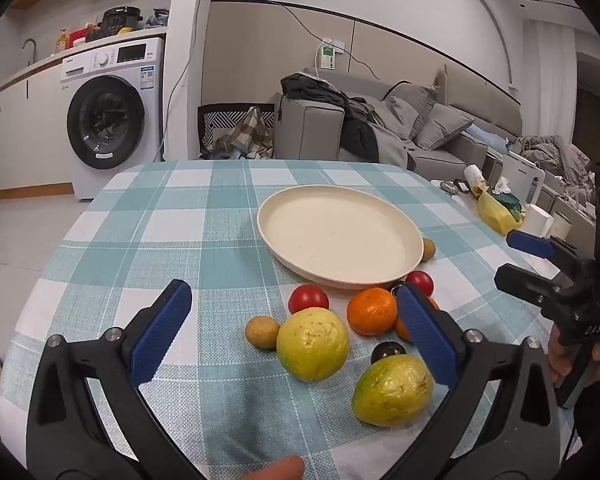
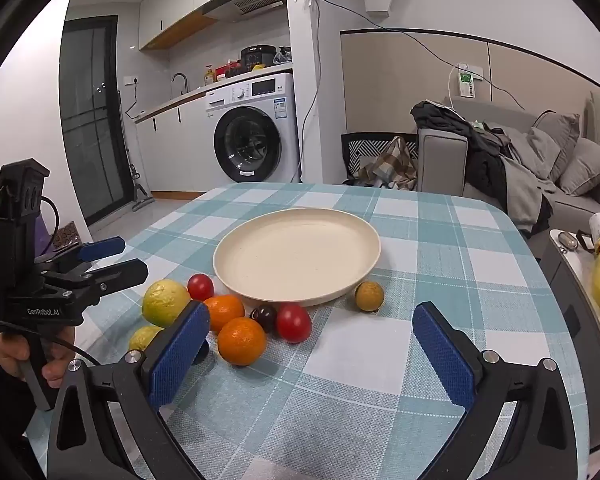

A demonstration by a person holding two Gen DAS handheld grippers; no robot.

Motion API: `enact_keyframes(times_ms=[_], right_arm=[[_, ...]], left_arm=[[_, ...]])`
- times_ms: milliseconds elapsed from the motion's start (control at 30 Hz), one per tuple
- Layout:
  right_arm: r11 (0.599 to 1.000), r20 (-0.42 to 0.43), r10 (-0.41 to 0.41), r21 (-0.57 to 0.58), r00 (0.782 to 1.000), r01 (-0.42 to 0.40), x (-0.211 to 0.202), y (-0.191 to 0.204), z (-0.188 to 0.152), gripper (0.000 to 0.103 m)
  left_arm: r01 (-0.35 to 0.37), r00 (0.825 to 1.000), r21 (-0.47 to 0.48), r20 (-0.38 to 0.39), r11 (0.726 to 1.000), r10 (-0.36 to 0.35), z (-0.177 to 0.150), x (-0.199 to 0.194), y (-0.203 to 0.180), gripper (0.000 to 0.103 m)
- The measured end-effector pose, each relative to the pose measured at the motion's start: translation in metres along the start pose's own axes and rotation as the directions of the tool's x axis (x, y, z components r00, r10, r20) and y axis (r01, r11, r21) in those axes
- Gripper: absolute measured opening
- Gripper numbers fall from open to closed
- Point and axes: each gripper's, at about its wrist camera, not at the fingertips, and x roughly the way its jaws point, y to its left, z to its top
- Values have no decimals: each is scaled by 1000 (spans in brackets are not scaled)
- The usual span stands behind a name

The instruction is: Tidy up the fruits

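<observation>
The table under a teal-and-white checked cloth (image 2: pixel 420 240) carries a round cream plate (image 2: pixel 236 256), bare inside. Both claws, left (image 1: pixel 296 332) and right (image 2: pixel 312 356), hang spread wide, holding nothing. Yellow-green guavas (image 1: pixel 313 345), oranges (image 2: pixel 242 341) and red tomatoes (image 2: pixel 293 323) cluster just beside the plate's near rim.

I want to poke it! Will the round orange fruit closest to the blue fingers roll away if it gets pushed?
Probably yes. The orange looks nearly ball-shaped and sits free on the flat checked tablecloth, so a push could send it rolling. Its skin looks smooth and a bit shiny, so the open right gripper might slip unless it squeezes around the middle.
</observation>
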Motion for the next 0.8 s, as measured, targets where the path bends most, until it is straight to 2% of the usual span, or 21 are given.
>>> enact_keyframes(times_ms=[800], right_arm=[[1000, -9, 10, 15, 1000, -10, 1, -1, 0, 103]], left_arm=[[3, 1000, -3, 0, 1000, -3, 0, 3, 0, 102]])
